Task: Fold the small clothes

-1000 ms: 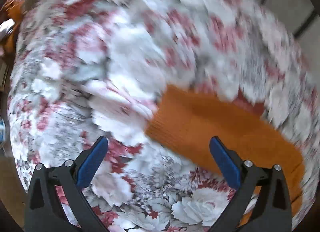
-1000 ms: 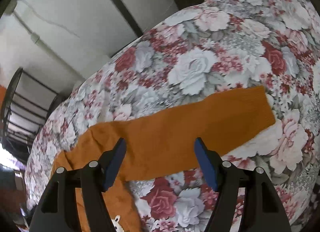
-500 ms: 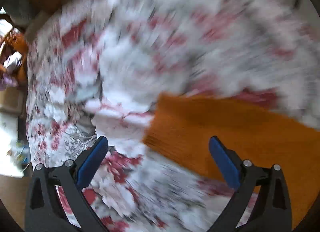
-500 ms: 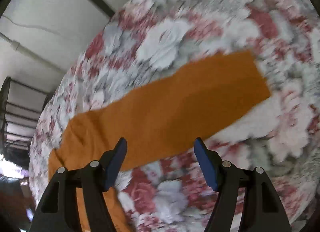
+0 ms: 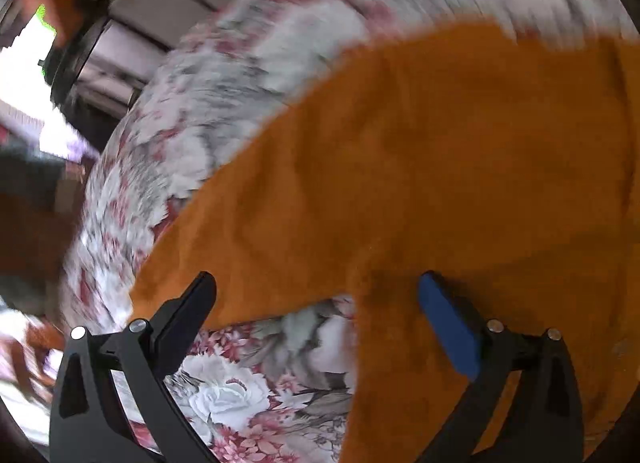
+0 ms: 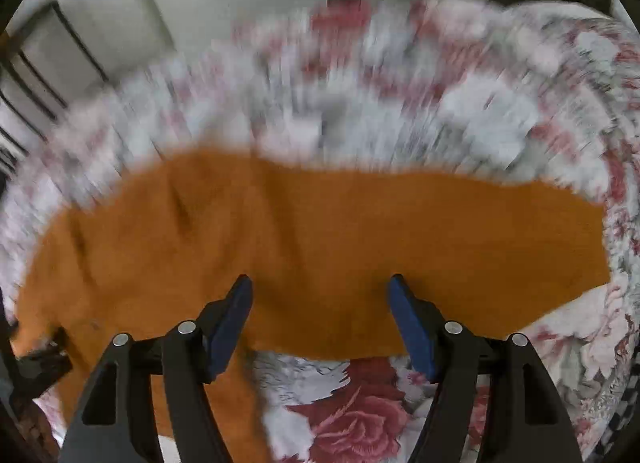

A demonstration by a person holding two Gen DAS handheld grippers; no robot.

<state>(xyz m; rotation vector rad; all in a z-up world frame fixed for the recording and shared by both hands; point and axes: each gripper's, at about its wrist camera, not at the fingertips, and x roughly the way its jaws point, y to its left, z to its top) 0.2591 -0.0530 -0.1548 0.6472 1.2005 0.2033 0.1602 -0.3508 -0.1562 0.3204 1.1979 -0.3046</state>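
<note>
An orange knit garment [image 5: 420, 167] lies spread on a floral bedspread [image 5: 224, 103]. In the left wrist view it fills the right and middle, with one sleeve running toward the lower left. My left gripper [image 5: 316, 299] is open and empty, just above the spot where sleeve and body meet. In the right wrist view the garment [image 6: 360, 247] lies as a long band, its sleeve ending at the right. My right gripper [image 6: 320, 303] is open and empty above the sleeve's near edge. Both views are motion-blurred.
The bedspread [image 6: 360, 415] covers the whole surface. A white wall with dark frames [image 6: 132, 3] stands behind the bed. A dark metal frame and a bright window [image 5: 48, 63] are at the upper left of the left wrist view.
Both grippers have swung over the garment. The left view turned from the sleeve end toward the body. The right gripper came closer to the sleeve. Both stayed open.
</note>
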